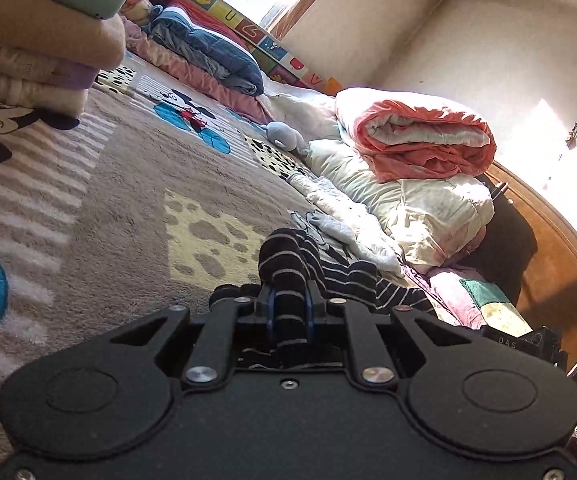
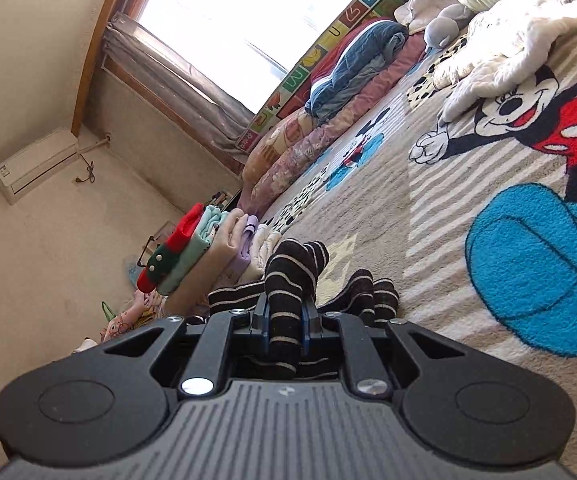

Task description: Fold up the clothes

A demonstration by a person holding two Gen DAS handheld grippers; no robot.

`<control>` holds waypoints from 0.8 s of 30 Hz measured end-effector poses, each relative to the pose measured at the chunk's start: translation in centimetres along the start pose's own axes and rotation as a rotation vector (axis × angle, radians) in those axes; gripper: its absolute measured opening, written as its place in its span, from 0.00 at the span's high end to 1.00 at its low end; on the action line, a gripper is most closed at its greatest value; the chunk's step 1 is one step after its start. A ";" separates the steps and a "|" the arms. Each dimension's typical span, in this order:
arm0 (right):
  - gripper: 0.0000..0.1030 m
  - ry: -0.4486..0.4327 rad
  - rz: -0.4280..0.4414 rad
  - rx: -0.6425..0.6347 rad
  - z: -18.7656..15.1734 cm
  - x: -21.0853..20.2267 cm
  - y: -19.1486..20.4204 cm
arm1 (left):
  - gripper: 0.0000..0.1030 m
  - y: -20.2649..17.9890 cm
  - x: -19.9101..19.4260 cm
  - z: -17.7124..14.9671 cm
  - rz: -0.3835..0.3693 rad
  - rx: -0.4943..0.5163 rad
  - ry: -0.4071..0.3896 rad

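A black garment with thin pale stripes, bunched into soft ridged folds, lies low over the cartoon-mouse blanket, with the left gripper and the right gripper each clamped on a rolled bunch of it.

Cartoon-mouse blanket, rolled pink quilt, blue duvet, window, air conditioner

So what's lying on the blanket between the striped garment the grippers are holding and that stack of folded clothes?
Nothing: in the right wrist view the striped garment bunches up right against the stack of folded clothes.
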State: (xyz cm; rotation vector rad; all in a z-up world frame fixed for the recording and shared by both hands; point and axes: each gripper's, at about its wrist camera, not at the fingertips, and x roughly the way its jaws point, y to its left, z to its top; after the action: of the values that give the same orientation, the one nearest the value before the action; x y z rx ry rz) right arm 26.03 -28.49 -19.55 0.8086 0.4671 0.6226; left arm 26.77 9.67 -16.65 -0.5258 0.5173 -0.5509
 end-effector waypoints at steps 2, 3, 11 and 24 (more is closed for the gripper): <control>0.84 0.005 -0.004 -0.004 0.0 0.4 -0.2 | 0.89 0.0 0.2 -0.1 0.008 0.003 0.010; 0.84 0.009 -0.013 -0.004 0.1 0.6 -0.3 | 0.89 0.1 0.3 -0.2 0.017 0.002 0.018; 0.76 -0.009 -0.096 -0.027 0.0 -0.2 0.2 | 0.50 -1.1 -1.3 -0.5 0.118 0.064 -0.024; 0.69 0.057 -0.123 -0.627 -4.3 -4.0 10.6 | 0.51 -8.1 -2.6 -4.3 0.025 0.486 0.069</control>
State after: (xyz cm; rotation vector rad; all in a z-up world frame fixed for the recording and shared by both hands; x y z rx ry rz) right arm 17.06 -23.32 -13.33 0.1667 0.3397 0.6299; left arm 19.58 3.89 -14.24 -0.0384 0.4345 -0.6474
